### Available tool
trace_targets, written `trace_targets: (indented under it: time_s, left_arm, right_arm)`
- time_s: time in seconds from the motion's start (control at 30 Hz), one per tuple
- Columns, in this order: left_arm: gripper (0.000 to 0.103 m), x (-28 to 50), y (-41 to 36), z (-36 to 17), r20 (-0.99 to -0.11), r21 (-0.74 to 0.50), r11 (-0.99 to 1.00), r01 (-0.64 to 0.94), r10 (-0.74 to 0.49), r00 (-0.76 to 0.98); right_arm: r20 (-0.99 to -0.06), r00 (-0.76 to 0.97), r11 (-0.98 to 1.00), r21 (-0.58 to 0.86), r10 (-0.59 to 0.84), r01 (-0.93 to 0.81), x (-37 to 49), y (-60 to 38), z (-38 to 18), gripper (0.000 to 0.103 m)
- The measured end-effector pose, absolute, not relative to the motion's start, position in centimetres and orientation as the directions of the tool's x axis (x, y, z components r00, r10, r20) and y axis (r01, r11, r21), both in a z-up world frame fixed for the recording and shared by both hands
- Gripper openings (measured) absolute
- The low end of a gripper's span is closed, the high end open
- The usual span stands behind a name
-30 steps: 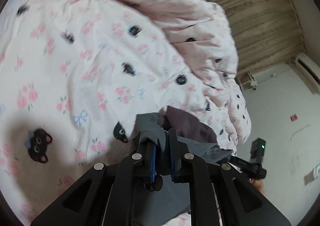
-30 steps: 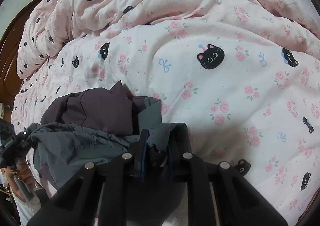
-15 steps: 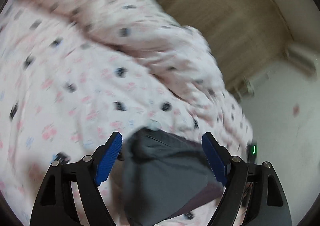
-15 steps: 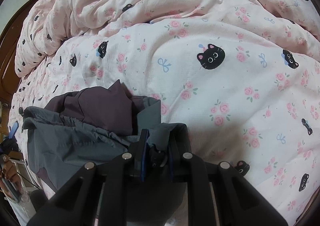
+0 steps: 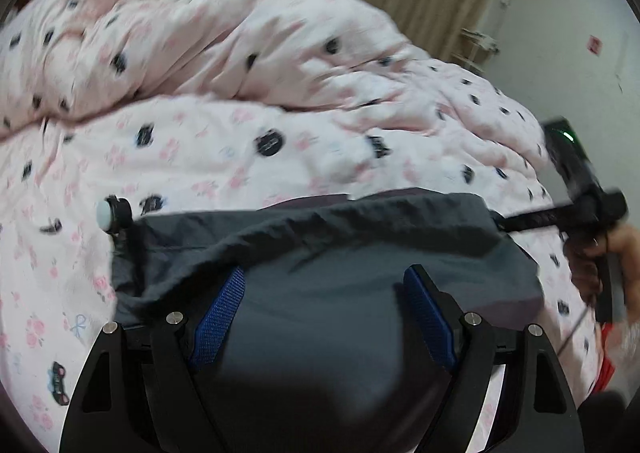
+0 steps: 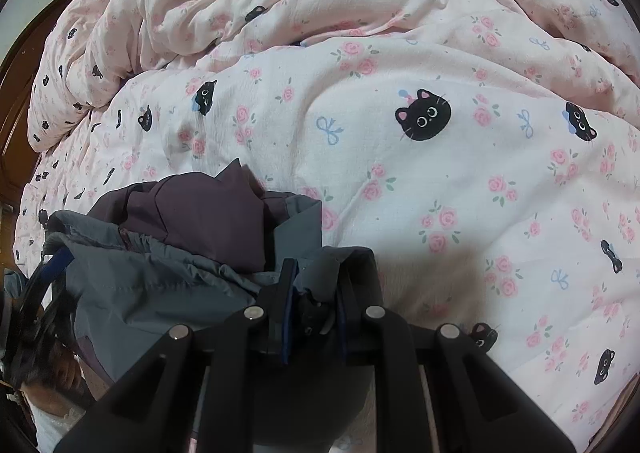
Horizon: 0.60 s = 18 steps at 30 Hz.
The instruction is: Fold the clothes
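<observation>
left gripper: I see it apart now, blue pads wide, nothing pinched; a second ago it was clamped on the cloth, so it let go.
right gripper: together, clamped on a corner of the grey garment.
garment: on the bed, lying on the pink quilt, purple lining up top, waistband flat in left view.
change: left edge dropped.
meaning: I judge one fold laid; left needs a new hold.

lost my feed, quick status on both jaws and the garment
Left gripper open over grey garment. Right gripper shut on its corner. Garment bunched on the quilt. Nothing in the way.
</observation>
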<state>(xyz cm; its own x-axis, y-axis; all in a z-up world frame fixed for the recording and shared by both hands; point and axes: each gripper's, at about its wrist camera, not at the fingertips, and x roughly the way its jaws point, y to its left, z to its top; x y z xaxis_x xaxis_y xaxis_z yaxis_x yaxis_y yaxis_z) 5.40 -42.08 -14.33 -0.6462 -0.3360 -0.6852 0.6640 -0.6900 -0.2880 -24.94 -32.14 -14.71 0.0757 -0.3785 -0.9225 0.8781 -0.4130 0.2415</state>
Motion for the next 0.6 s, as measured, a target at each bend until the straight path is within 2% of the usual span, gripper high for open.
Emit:
trace_targets:
  time_s: [0.1,0.27,0.4,0.47,0.53,0.57,0.6]
  left_arm:
    - [0.078,5.3,-43.2,-15.7,-0.707,-0.32,-0.662,0.678,-0.309,-0.636]
    - [0.079,4.0,-43.4,-17.9,-0.741,-0.265,-0.659,0.704,-0.328,-0.586]
    - [0.08,4.1,-43.5,-17.9,-0.739,-0.27,-0.643,0.716,-0.338,-0.583]
    - [0.08,4.1,-43.5,-17.9,-0.739,-0.273,-0.641,0.718,-0.338,-0.582]
    - [0.08,4.1,-43.6,-17.9,-0.739,-0.274,-0.637,0.72,-0.339,-0.582]
    - [0.08,4.1,-43.6,-17.9,-0.74,-0.274,-0.636,0.721,-0.34,-0.581]
    - [0.08,4.1,-43.6,-17.9,-0.74,-0.273,-0.636,0.722,-0.341,-0.58]
  right_arm:
    - [-0.923,0.075,-0.411,0.239,-0.377,0.88,-24.9,-32.2,-14.7,0.018]
    - [-0.916,0.066,-0.401,0.237,-0.395,0.885,-24.8,-32.3,-14.1,0.019]
    - [-0.896,0.062,-0.398,0.257,-0.441,0.881,-25.1,-32.0,-12.7,0.022]
    - [-0.877,0.059,-0.402,0.277,-0.476,0.873,-25.5,-31.5,-11.7,0.028]
    - [-0.856,0.048,-0.406,0.293,-0.515,0.866,-25.8,-30.9,-10.4,0.039]
    - [-0.843,0.013,-0.409,0.275,-0.538,0.87,-25.8,-30.4,-9.6,0.054]
    - [-0.828,-0.022,-0.413,0.257,-0.56,0.874,-25.8,-30.0,-8.7,0.065]
